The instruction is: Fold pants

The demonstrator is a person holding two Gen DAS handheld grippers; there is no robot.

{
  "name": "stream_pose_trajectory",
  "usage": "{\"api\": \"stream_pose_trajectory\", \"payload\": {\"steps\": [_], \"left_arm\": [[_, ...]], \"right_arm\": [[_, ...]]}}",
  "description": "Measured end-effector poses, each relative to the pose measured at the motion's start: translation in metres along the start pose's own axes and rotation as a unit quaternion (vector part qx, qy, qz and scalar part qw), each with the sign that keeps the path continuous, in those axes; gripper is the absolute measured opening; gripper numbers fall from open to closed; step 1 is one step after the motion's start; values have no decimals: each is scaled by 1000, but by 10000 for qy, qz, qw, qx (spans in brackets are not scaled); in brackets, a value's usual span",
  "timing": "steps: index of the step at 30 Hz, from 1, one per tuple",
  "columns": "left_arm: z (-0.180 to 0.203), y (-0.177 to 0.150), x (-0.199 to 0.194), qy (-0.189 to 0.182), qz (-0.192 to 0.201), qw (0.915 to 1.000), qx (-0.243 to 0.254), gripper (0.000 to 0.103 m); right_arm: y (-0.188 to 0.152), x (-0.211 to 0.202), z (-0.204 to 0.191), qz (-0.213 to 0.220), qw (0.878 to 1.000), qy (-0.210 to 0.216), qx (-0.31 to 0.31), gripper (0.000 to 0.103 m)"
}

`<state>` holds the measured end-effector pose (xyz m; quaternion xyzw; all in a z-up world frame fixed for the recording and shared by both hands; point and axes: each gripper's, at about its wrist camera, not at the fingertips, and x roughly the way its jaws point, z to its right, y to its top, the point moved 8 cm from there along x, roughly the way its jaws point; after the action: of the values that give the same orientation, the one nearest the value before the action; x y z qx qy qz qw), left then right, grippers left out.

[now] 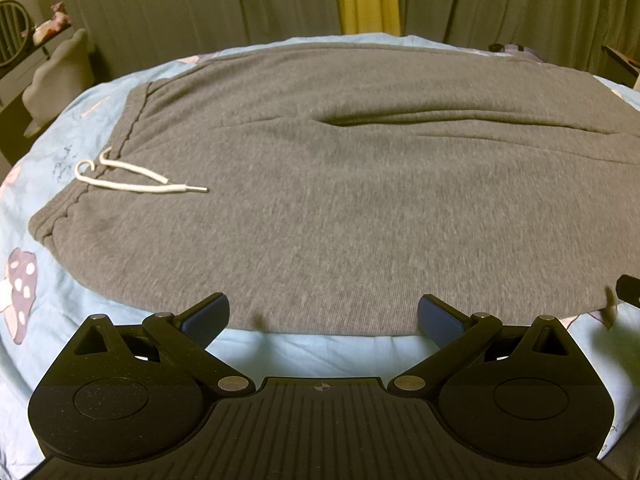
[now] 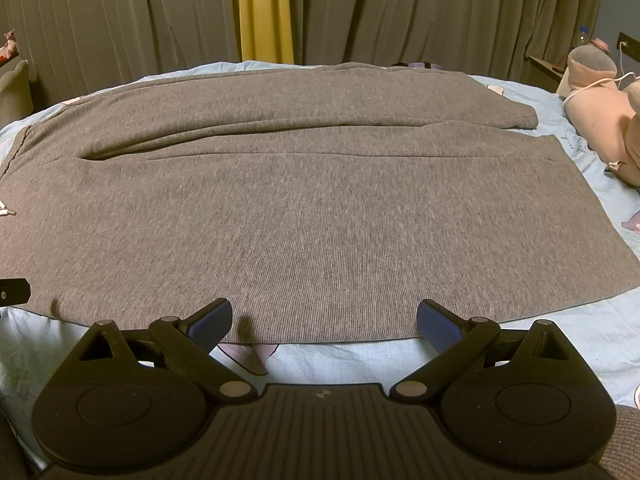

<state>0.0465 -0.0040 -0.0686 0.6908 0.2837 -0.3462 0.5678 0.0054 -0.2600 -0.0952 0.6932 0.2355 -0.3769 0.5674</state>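
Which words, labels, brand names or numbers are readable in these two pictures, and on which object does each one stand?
None is readable.
Bedsheet: dark scribble-like marks left of the grey pants, too blurred to read.
Bottle: too small to tell if it bears any label.
Both grippers: no lettering visible.

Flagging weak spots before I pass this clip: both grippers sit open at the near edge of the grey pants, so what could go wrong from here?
1. The pants lie doubled along the near edge; the open left gripper or right gripper might pinch only the top layer.
2. The loose white drawstring could end up trapped inside the fold.
3. The ridge between the legs may stay as a crease.
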Motion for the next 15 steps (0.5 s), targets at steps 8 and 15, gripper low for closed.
{"api": "stream_pose_trajectory", "payload": {"steps": [8, 15], "left_arm": [[0, -1, 0, 1, -8, 10000, 5, 103], [1, -3, 1, 7, -20, 10000, 29, 103]], "right_arm": [[0, 0, 0, 2, 10000, 2, -22, 99], [1, 1, 0, -1, 10000, 2, -24, 99]]}}
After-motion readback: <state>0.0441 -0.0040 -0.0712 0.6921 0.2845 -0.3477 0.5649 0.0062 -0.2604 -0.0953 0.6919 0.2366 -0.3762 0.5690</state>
